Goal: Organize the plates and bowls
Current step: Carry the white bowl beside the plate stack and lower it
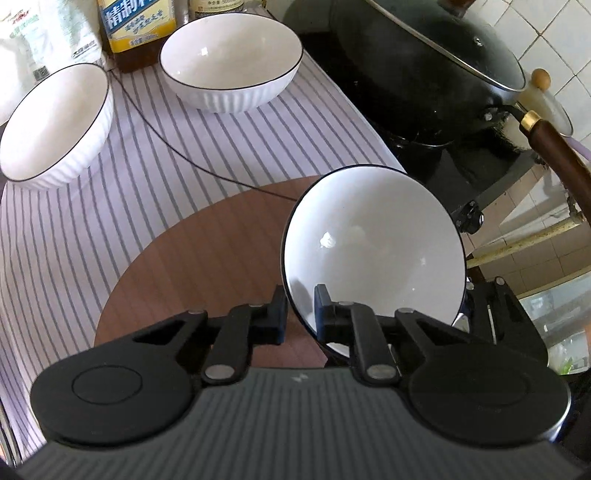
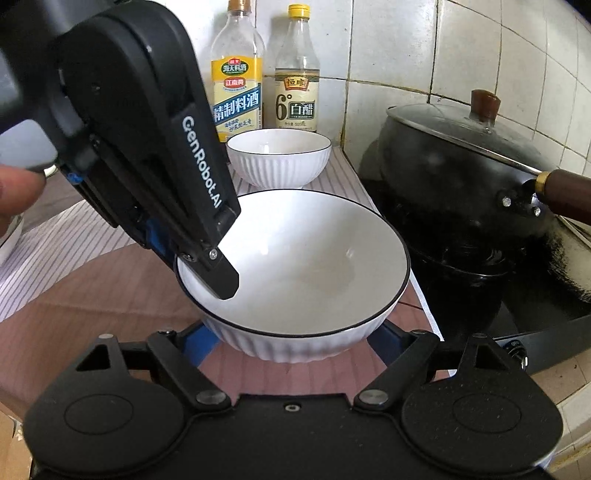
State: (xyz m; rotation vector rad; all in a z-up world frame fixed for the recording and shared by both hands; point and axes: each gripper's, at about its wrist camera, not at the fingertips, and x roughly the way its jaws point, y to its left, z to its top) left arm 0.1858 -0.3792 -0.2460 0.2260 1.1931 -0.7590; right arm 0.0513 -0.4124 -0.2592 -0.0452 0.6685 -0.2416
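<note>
In the left wrist view, the left gripper (image 1: pixel 300 312) has its jaws clamped on the near rim of a white ribbed bowl (image 1: pixel 373 243) with a thin dark rim line, one finger inside the bowl and the other outside its wall. The bowl sits over a round brown mat (image 1: pixel 192 266) on the striped cloth (image 1: pixel 110 229) covering the tabletop. Two more white ribbed bowls stand farther back on the cloth, one at the left (image 1: pixel 55 122) and one near the middle (image 1: pixel 231 62), well apart from the gripped bowl, with a yellow-labelled bottle (image 1: pixel 136 29) behind them. A black lidded wok (image 1: pixel 424 74) stands to the right. In the right wrist view, the right gripper (image 2: pixel 291 343) has its jaws spread wide on either side of the same bowl (image 2: pixel 295 266), its blue-padded fingers (image 2: pixel 199 341) close beside the ribbed wall without clearly pressing on it. The left gripper (image 2: pixel 218 273) reaches down from the upper left, pinching the bowl's left rim. Behind stand another bowl (image 2: pixel 279 157) and two bottles, cooking wine (image 2: pixel 238 85) and white vinegar (image 2: pixel 297 81).
</note>
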